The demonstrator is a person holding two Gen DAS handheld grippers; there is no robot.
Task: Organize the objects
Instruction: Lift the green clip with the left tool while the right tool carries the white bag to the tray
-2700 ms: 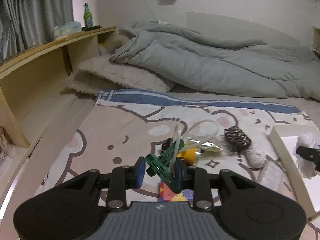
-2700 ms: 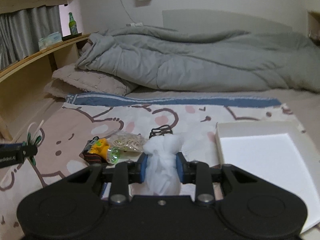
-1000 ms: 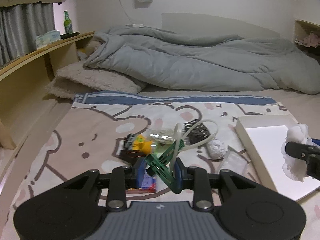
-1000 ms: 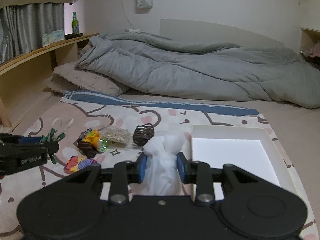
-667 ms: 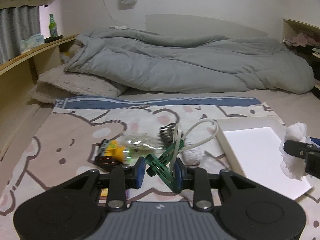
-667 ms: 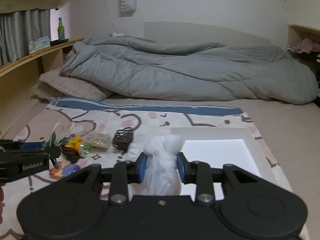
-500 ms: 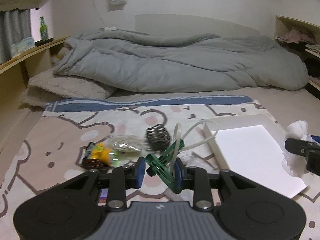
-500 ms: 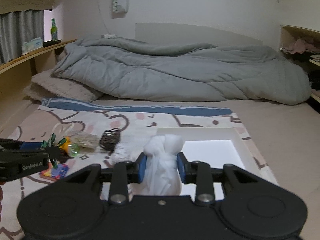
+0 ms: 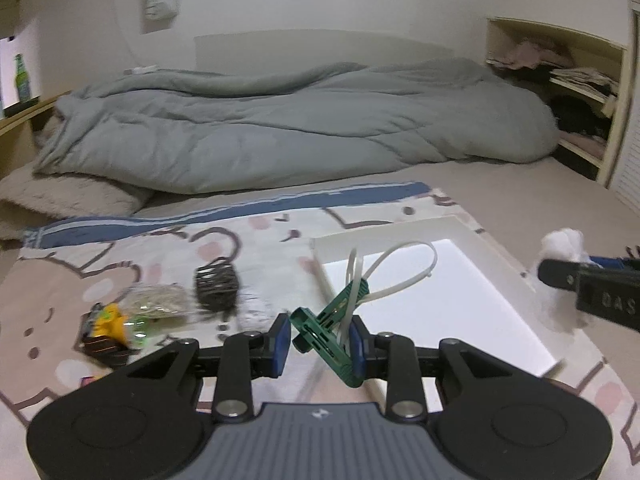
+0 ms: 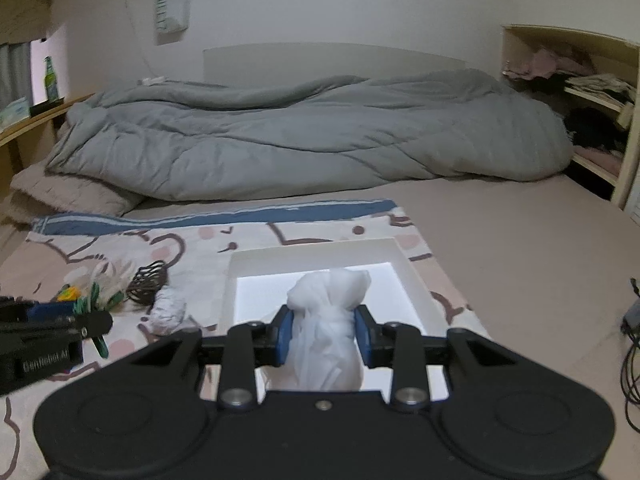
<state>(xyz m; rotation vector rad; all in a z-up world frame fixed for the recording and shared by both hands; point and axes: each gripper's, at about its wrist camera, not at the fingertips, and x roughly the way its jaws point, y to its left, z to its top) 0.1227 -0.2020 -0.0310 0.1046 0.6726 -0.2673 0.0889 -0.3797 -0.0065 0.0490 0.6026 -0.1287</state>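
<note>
1. Left tool (image 9: 320, 340): clenched on a green clip (image 9: 326, 330) with looped white cable ties (image 9: 394, 270), lower centre of the left view, in front of the white tray (image 9: 472, 236).
2. Right tool (image 10: 323, 336): clenched on a white bag (image 10: 326, 320), centre of the right view, before the tray (image 10: 316, 252).
3. Loose items, centre left: black hair claw (image 9: 216, 286), yellow toy (image 9: 112, 320).
4. Risk: the clip sits skewed between the pads and may twist free short of the tray; the soft bag may snag on a pad when let go.
</note>
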